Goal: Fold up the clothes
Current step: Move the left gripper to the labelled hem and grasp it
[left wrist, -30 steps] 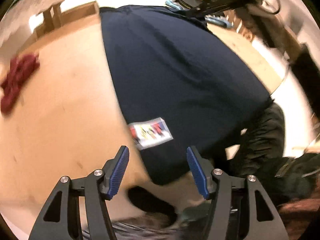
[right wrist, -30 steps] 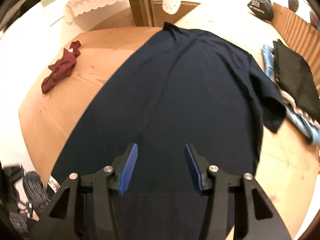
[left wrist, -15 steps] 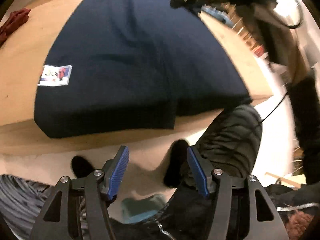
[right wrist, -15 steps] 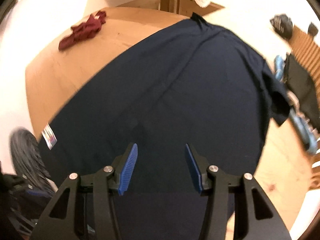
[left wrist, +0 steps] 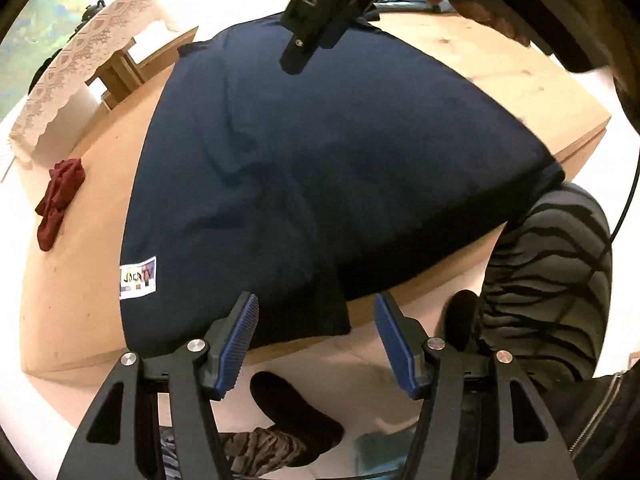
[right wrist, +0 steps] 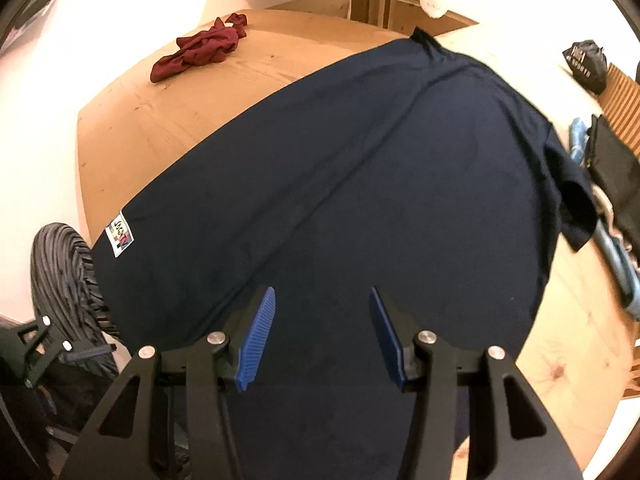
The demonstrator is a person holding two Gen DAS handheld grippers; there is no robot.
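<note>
A navy shirt (right wrist: 360, 184) is laid flat on a wooden table (right wrist: 132, 128), covering most of its surface. The hem is seen at the near table edge in the left wrist view, with one corner hanging just over that edge. A white label (left wrist: 138, 278) is sewn near the hem corner. One short sleeve (right wrist: 572, 196) is spread toward the right side of the table. A long crease is visible running from the collar toward the hem.

The left gripper (left wrist: 316, 336) is held off the table edge, just beside the hem; its jaws are parted and nothing is held between them. The right gripper (right wrist: 322, 332) is held over the lower body of the shirt; its jaws are likewise spread apart and empty. Contact with the cloth cannot be determined.

A crumpled red cloth (right wrist: 200, 50) is located at the far left of the table, well apart from the shirt. A black garment (right wrist: 612, 164) and a light blue item (right wrist: 616, 260) are located beside the sleeve.
</note>
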